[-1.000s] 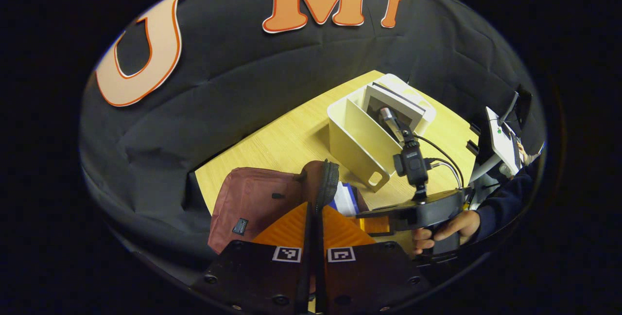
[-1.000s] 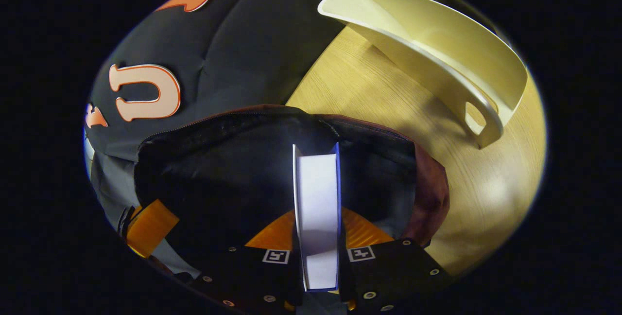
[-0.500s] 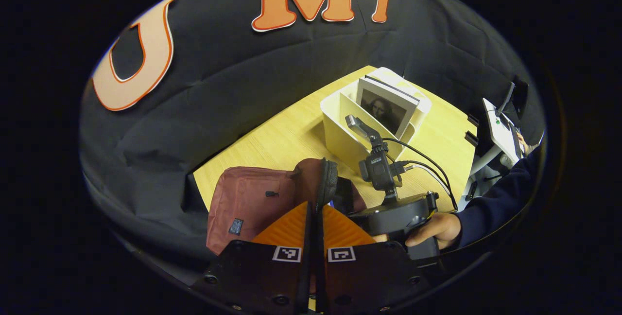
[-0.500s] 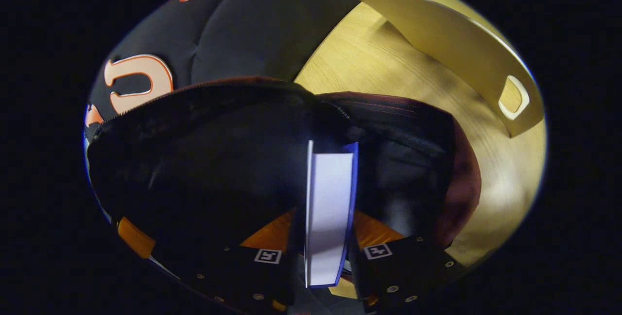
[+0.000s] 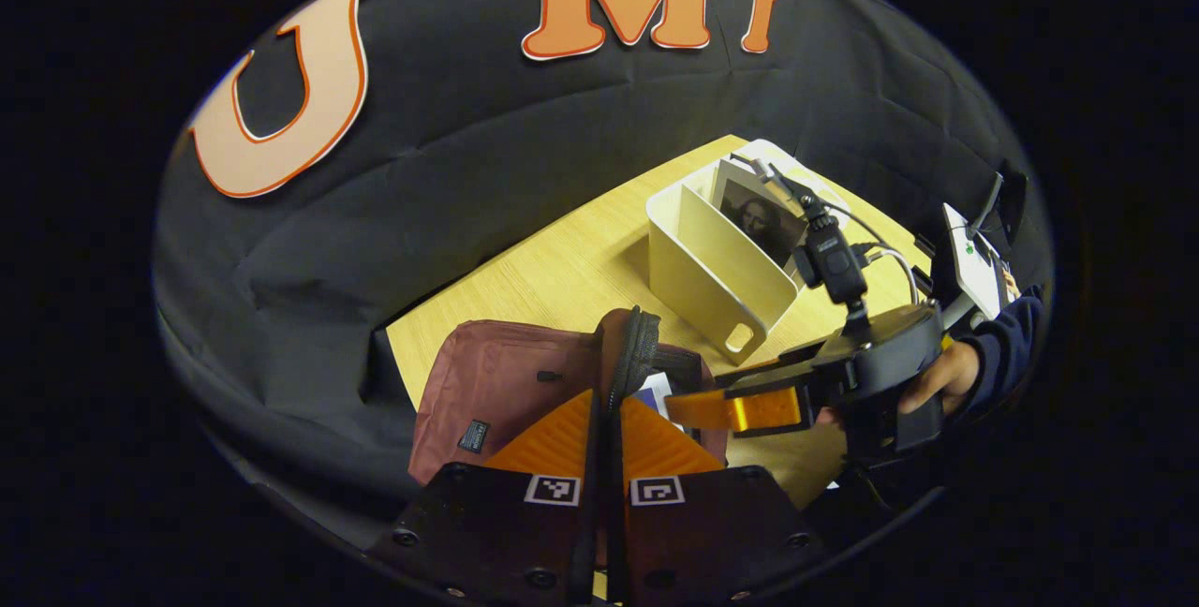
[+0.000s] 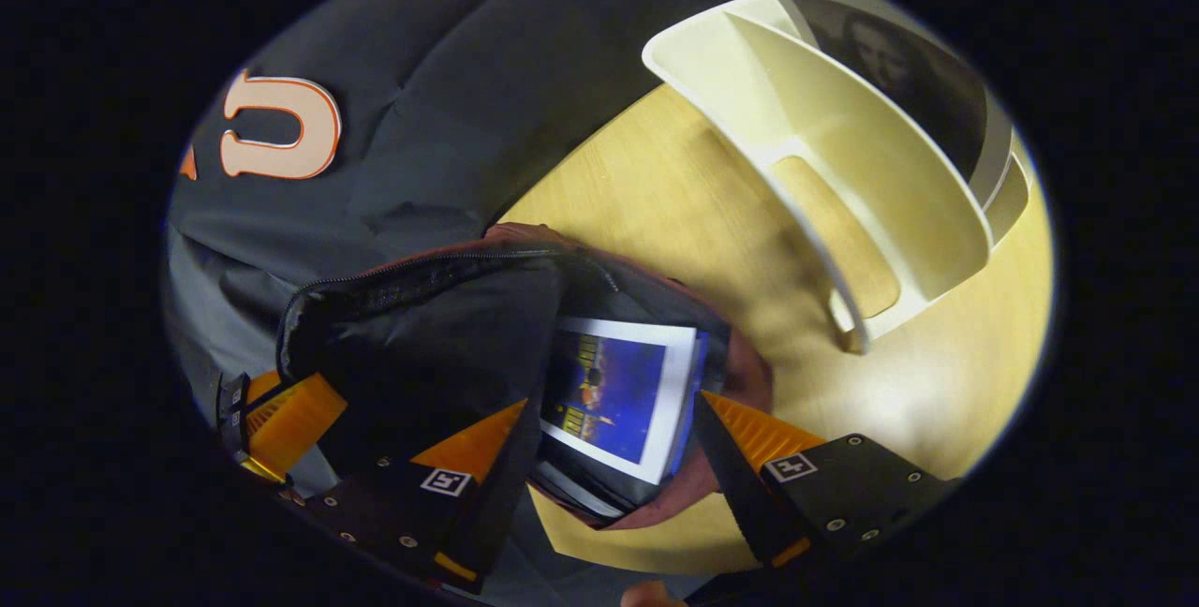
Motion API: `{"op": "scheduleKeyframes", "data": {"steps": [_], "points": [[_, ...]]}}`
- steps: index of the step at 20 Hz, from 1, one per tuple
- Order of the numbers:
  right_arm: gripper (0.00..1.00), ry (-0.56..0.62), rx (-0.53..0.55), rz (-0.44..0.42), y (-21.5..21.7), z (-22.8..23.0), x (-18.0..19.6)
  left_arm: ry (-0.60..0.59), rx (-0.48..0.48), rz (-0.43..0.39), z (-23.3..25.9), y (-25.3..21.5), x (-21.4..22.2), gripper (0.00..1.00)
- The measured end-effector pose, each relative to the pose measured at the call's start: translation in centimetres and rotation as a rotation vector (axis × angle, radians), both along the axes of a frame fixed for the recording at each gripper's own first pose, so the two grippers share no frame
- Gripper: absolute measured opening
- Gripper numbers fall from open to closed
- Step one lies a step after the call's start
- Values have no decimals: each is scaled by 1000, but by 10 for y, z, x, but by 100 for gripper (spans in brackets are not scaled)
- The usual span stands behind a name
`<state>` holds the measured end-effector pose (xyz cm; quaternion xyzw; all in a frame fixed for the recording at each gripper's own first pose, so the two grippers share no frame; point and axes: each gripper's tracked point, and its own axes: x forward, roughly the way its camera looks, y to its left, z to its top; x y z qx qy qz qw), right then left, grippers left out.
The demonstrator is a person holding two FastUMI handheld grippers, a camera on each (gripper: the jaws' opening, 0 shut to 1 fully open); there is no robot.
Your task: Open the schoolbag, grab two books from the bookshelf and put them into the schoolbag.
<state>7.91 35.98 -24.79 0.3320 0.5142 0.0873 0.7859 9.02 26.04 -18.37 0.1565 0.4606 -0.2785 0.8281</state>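
Observation:
The maroon schoolbag (image 5: 496, 382) lies on the wooden table (image 5: 571, 270) with its mouth held open. My left gripper (image 5: 609, 398) is shut on the bag's black zippered flap (image 5: 632, 349) and holds it up. In the right gripper view a blue book (image 6: 618, 392) lies inside the bag's dark lining (image 6: 421, 335). My right gripper (image 6: 614, 401) hangs open just above that book, its fingers wide apart and off it. The right gripper (image 5: 698, 390) also shows in the left gripper view, held by a hand (image 5: 946, 373). The cream bookshelf (image 6: 843, 176) holds a portrait-cover book (image 6: 899, 54).
The bookshelf (image 5: 721, 270) stands on the table behind the bag, with the portrait book (image 5: 759, 214) in its far slot. Black cloth walls the table's back. A white device on a stand (image 5: 969, 260) sits at the far right. Bare tabletop (image 6: 674, 204) lies between bag and shelf.
My right gripper has opened, let go of the blue book and drawn back out of the bag. The book now rests inside the bag. The left gripper still holds the flap.

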Motion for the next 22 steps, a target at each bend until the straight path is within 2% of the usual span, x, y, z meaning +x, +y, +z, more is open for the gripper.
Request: {"op": "scheduleKeyframes", "data": {"steps": [5, 8, 15, 18, 22], "points": [[97, -49, -122, 62, -54, 31, -8, -3, 37, -40, -8, -4, -5, 5], [97, -103, -252, 103, -100, 58, -6, 4, 20, -29, -11, -9, -7, 6], [98, -113, -429, 181, -169, 100, -5, 12, 3, 4, -16, -9, -11, 5], [98, -117, -527, 216, -202, 116, 10, 18, -5, 13, -19, -12, -14, 5], [97, -105, -548, 237, -221, 137, 38, 25, -9, 22, -23, -13, -14, 5]]}}
